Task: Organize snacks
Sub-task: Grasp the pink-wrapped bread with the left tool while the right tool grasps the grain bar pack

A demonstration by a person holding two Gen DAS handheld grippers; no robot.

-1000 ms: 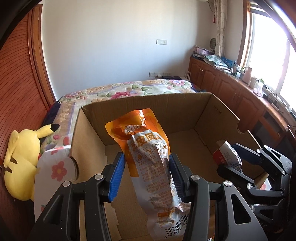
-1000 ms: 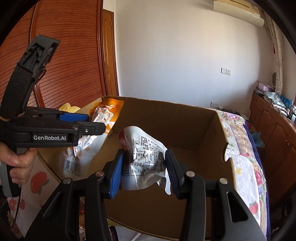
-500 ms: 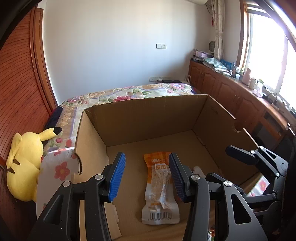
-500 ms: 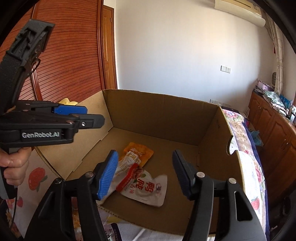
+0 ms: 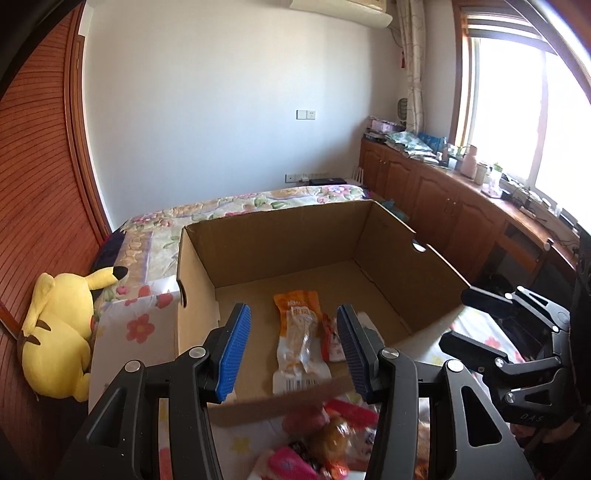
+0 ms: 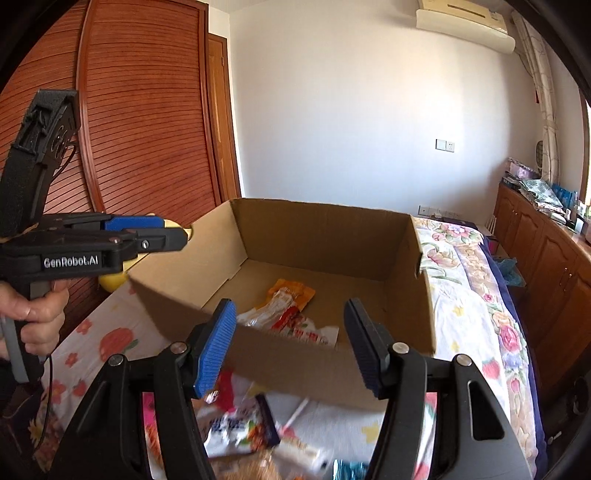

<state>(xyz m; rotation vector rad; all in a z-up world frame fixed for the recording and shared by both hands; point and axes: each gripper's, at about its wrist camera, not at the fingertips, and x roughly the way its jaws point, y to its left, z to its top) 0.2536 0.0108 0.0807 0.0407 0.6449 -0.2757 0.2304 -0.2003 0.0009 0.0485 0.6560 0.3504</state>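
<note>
Now both the left tool [image 5: 291, 349] and right tool [image 6: 291, 343] gape empty above the cardboard box [image 5: 280, 236], where an orange packet [image 5: 300, 343] and seemingly a red-and-white packet [image 6: 314, 332] lie.

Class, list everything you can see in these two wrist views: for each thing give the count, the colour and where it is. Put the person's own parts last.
cardboard box: one, brown, open-topped, on the bed
orange snack packet: one, orange and clear, flat on the box floor
red-and-white snack packet: one, on the box floor, against the orange one
loose snacks: several, mixed colours, blurred, on the bed in front of the box
bedspread: one, floral, under the box
plush toy: one, yellow, beside the box by the wooden wall
cabinets: a brown row under the window
air conditioner: one, cream, high on the wall
left claw: one, black with blue pads, open, empty
right claw: one, same colours, open, empty
hand: one, gripping the left claw's handle
</note>
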